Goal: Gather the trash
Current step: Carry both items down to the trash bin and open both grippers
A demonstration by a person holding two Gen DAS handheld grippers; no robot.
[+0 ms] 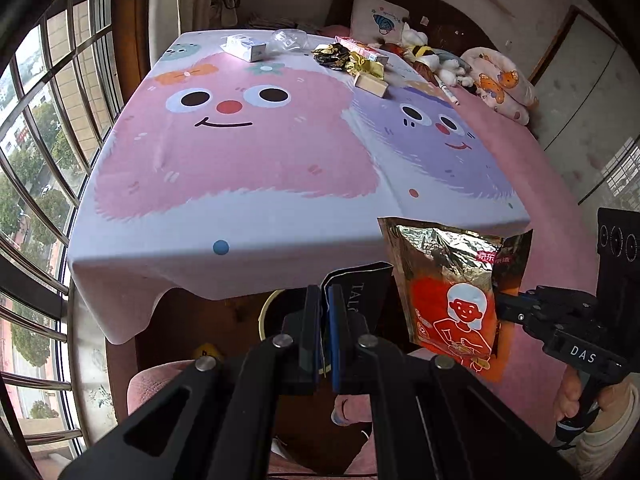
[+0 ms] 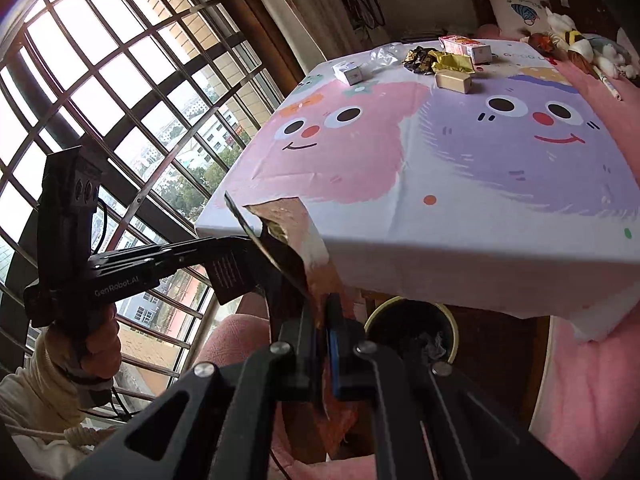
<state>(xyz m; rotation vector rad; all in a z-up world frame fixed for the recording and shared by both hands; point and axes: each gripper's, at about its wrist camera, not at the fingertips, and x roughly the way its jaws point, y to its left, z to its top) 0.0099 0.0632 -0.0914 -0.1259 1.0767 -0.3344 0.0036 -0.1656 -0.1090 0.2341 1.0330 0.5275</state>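
Note:
My left gripper point(image 1: 327, 300) is shut on a dark flat wrapper point(image 1: 358, 292), held in front of the table's near edge, above a yellow-rimmed bin point(image 1: 267, 312). My right gripper point(image 2: 325, 312) is shut on an orange and gold foil snack pouch point(image 2: 288, 224), seen edge-on; the left wrist view shows the pouch point(image 1: 452, 300) hanging from the right gripper point(image 1: 500, 308). The bin point(image 2: 412, 308) stands on the floor under the table edge with crumpled trash inside. At the far end of the table lie crumpled gold wrappers point(image 1: 344, 58), small boxes point(image 1: 244, 47) and clear plastic point(image 1: 290, 39).
The table point(image 1: 132, 248) carries a pink and purple cartoon cloth. A barred window point(image 1: 36, 152) runs along the left. Stuffed toys point(image 1: 436, 60) and a pillow point(image 1: 378, 20) lie at the far right. A pink cushioned seat point(image 2: 240, 340) is below.

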